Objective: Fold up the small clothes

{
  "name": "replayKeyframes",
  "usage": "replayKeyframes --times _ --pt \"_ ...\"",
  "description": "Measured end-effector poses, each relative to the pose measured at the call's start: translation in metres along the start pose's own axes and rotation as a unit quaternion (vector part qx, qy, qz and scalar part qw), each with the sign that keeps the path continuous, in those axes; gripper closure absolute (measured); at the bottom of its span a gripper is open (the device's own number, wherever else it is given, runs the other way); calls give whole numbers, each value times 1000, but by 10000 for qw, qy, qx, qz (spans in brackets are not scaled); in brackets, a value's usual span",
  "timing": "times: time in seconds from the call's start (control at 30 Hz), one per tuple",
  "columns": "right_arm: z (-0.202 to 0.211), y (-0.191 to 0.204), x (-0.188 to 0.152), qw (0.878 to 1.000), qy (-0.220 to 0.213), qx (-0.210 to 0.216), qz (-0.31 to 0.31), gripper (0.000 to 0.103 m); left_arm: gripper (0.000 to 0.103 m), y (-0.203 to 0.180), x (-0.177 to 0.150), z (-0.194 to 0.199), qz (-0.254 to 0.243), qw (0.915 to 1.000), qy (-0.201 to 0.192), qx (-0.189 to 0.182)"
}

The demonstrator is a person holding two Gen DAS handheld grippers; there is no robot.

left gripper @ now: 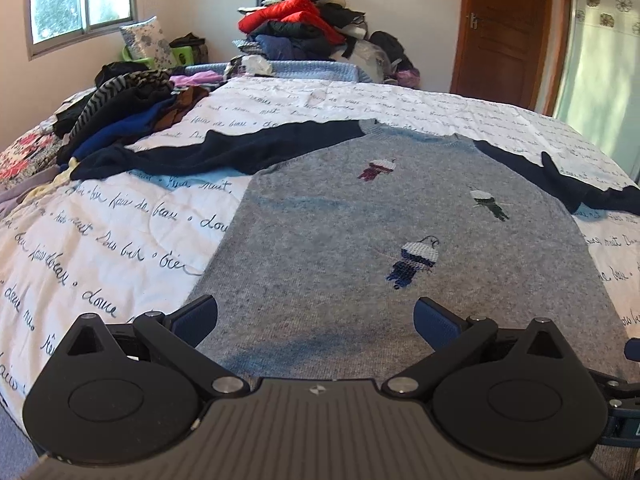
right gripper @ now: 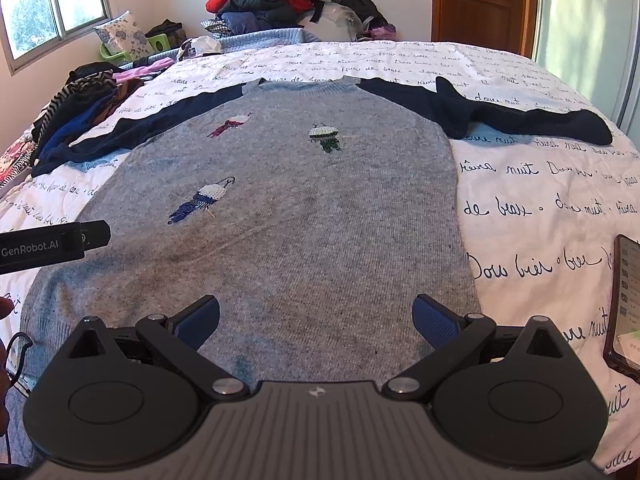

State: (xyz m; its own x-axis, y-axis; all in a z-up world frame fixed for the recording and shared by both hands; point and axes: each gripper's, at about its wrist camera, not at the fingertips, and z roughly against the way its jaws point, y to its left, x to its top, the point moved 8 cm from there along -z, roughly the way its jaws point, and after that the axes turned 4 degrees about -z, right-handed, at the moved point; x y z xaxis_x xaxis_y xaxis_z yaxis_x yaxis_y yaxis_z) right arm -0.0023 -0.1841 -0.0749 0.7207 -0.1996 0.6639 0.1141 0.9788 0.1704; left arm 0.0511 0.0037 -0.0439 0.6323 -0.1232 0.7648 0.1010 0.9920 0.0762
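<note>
My left tongs [left gripper: 316, 322] and right tongs [right gripper: 316, 322] hover wide open and empty over the hem of the sweater [right gripper: 280, 208], spread flat on the bed [right gripper: 540, 184]. Pinching the bedcover too could drag it.

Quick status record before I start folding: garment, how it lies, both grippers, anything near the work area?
garment: grey sweater with navy sleeves, three embroidered figures on the front
lay: spread flat, front up, on the script-print bedspread, both sleeves stretched outward
left gripper: open, over the hem, holding nothing
right gripper: open, over the hem, holding nothing
nearby: phone on the bedspread right of the sweater; pile of clothes along the bed's left edge
fold progress: none visible
</note>
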Motion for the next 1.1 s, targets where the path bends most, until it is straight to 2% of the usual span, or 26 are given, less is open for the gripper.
replayKeyframes --times 0.2,0.47,1.1 --pt "-4 -4 5 9998 25 117 -142 0 0 -5 13 1 11 9995 -194 -235" --pt "-13 -14 16 9996 17 -10 -276 0 0 -7 28 -12 -142 9997 -214 49" --pt "-29 -23 24 9991 131 -101 -380 0 0 2 24 -34 11 10000 78 58"
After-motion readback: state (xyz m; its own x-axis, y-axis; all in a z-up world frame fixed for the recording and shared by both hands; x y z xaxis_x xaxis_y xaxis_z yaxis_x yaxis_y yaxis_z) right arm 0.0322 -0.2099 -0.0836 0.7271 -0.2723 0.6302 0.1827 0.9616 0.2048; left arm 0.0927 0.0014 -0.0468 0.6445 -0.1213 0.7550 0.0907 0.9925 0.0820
